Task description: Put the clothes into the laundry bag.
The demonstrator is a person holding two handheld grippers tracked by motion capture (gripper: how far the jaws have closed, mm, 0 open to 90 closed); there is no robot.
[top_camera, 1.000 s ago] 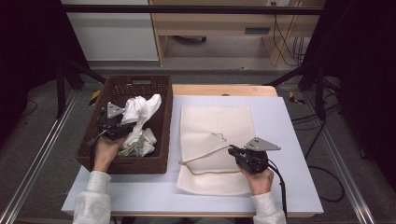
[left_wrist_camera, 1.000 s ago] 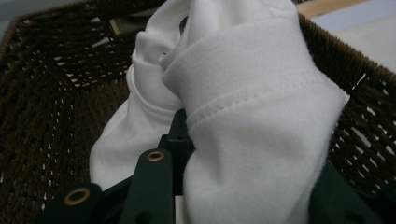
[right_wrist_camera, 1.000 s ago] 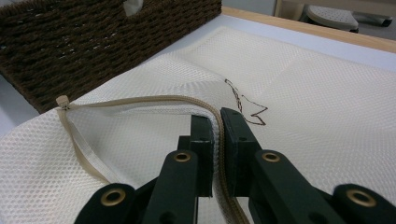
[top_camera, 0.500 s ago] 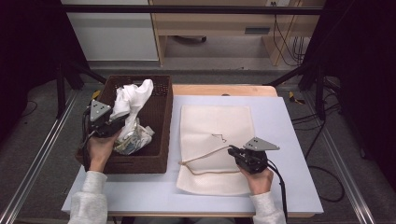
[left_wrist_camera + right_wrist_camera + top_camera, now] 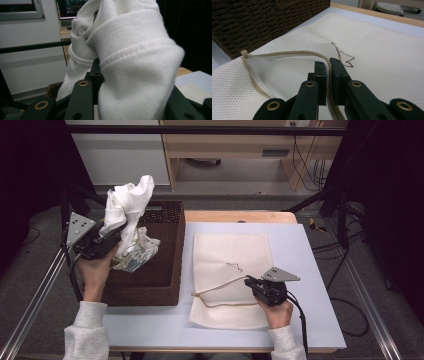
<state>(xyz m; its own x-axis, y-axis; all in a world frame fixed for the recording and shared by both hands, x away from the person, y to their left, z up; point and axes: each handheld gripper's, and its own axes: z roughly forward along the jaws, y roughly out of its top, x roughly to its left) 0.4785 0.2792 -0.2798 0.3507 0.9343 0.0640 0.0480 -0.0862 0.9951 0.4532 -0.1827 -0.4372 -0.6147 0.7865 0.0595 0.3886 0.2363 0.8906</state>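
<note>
Here my left gripper (image 5: 107, 237) clamps a white cloth (image 5: 127, 202) above the basket (image 5: 165, 265); my right gripper (image 5: 255, 282) pinches the mesh bag (image 5: 232, 255) on the pale table (image 5: 310, 265), dark room around.

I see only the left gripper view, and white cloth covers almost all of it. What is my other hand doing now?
Observer: The right gripper is shut on the zipper edge of a cream mesh laundry bag that lies flat on the table.
Operator: Is the bag open?
Observer: Yes, in the right gripper view the zipper stands apart and the mouth faces the brown woven basket.
Operator: Where is my white cloth compared with the basket?
Observer: In the high view the left gripper holds the white garment lifted above the basket's left side.
Operator: Is anything left in the basket?
Observer: Yes, a crumpled patterned cloth lies in it, beside the left gripper.
</note>
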